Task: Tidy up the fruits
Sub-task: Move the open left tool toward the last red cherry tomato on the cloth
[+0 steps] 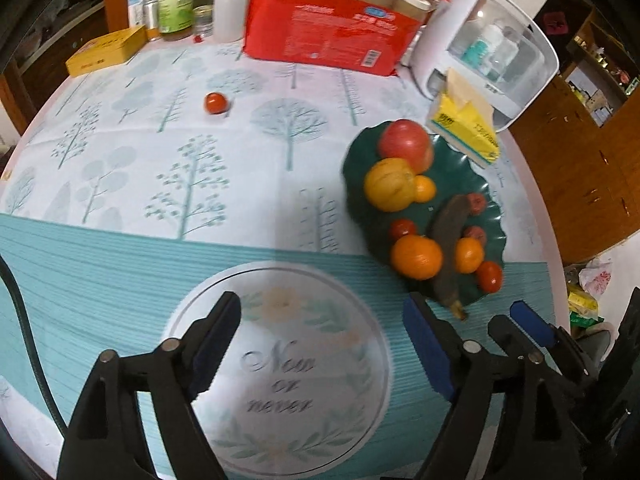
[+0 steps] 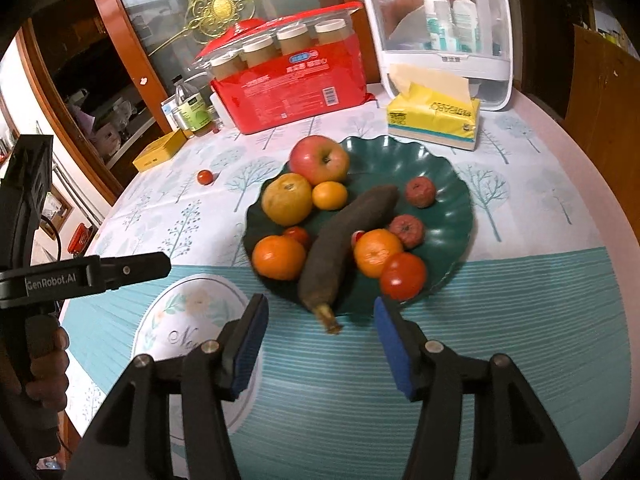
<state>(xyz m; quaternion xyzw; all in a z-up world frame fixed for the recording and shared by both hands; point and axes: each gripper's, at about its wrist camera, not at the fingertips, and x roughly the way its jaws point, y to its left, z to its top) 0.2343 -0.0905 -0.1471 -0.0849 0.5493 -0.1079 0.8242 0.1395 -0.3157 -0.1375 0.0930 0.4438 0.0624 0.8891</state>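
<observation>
A dark green scalloped plate [image 2: 448, 184] [image 1: 356, 160] holds an apple [image 2: 320, 159], a yellow citrus [image 2: 287, 199], several oranges, small red fruits, a tomato [image 2: 403, 275] and a blackened banana [image 2: 344, 240]. A lone small tomato [image 1: 215, 103] [image 2: 204, 177] lies on the cloth far left of the plate. My left gripper [image 1: 324, 344] is open and empty above the round "Now or never" print. My right gripper [image 2: 320, 336] is open and empty just in front of the plate, near the banana's stem [image 2: 328, 316]. The right gripper also shows in the left wrist view [image 1: 520, 328].
At the back stand a red pack of jars [image 2: 292, 92], a white storage box [image 2: 444, 28], a yellow tissue box [image 2: 434, 120], bottles [image 1: 176, 4] and a yellow tin [image 1: 106, 50]. The round table's edge [image 2: 600, 184] curves on the right.
</observation>
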